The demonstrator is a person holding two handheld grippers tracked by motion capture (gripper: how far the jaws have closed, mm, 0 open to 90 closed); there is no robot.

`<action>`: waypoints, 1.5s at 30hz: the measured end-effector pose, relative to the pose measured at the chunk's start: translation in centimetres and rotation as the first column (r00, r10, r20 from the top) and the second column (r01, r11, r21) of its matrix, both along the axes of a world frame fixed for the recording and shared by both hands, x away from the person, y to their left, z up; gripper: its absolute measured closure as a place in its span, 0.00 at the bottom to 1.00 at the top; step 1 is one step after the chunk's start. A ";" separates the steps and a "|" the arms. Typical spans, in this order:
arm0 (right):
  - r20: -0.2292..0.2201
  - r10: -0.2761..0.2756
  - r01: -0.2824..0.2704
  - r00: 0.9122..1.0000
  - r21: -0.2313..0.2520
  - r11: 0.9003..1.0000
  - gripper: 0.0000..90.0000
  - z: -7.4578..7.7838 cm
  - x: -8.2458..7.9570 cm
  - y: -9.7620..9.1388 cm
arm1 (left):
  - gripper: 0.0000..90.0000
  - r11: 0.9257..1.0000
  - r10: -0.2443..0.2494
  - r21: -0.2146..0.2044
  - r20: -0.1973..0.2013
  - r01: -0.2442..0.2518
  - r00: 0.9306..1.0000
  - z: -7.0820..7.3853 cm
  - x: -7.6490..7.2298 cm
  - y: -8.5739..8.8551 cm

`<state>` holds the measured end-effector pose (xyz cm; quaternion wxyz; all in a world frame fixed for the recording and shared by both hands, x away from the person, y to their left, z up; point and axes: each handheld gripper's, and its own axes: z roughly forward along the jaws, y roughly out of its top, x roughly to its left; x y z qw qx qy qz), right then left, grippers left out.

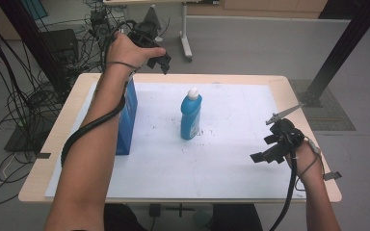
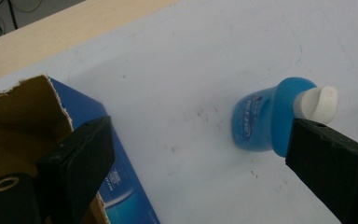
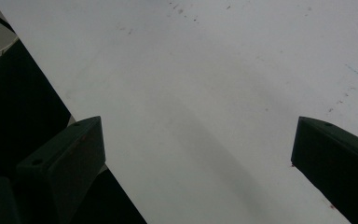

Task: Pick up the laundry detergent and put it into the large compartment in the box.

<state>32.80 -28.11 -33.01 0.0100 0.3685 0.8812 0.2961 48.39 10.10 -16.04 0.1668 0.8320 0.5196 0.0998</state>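
The blue plastic bottle with a white cap [image 1: 191, 115] stands upright at the worktop's [image 1: 279, 84] centre, the open blue cardboard box [image 1: 127, 118] at its nine o'clock, the left gripper [image 1: 160, 60], fingers spread, seemingly holding nothing, at eleven o'clock above, and the right gripper [image 1: 269, 148] wide open at four o'clock.

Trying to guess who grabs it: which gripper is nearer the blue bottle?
Left. The left gripper hangs above the far table edge, just behind the blue bottle, jaws open. The right gripper sits farther off, near the table's right edge.
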 end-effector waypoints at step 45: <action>-0.002 0.004 -0.004 1.000 -0.011 1.000 0.03 0.0 0.3 0.1 | 0.09 0.987 -0.149 -0.062 -0.016 0.148 0.989 0.5 -1.2 -5.3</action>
